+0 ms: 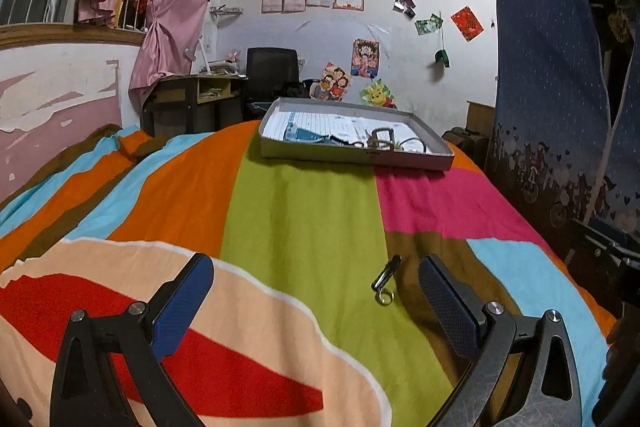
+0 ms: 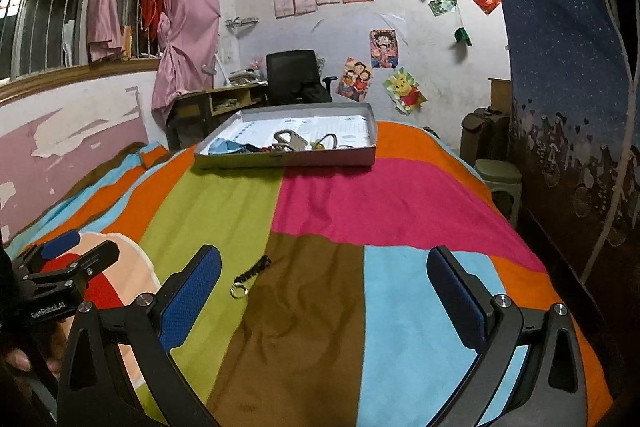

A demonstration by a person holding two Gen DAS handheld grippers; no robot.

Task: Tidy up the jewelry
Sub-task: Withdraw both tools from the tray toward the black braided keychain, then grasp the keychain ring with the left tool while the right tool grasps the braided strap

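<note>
A small dark clasp with a metal ring lies on the striped bedspread, just left of my left gripper's right finger. The right wrist view shows the same clasp ahead of the right gripper's left finger. My left gripper is open above the bedspread, nothing between its blue pads. My right gripper is open too and empty. A shallow grey tray sits far down the bed, lined with printed paper and holding several jewelry pieces and a blue item; the right wrist view shows this tray as well.
The bed carries a multicoloured bedspread. Beyond the bed stand a desk and a black chair. A dark blue curtain hangs at the right, with a green stool beside the bed. The left gripper's body shows at far left.
</note>
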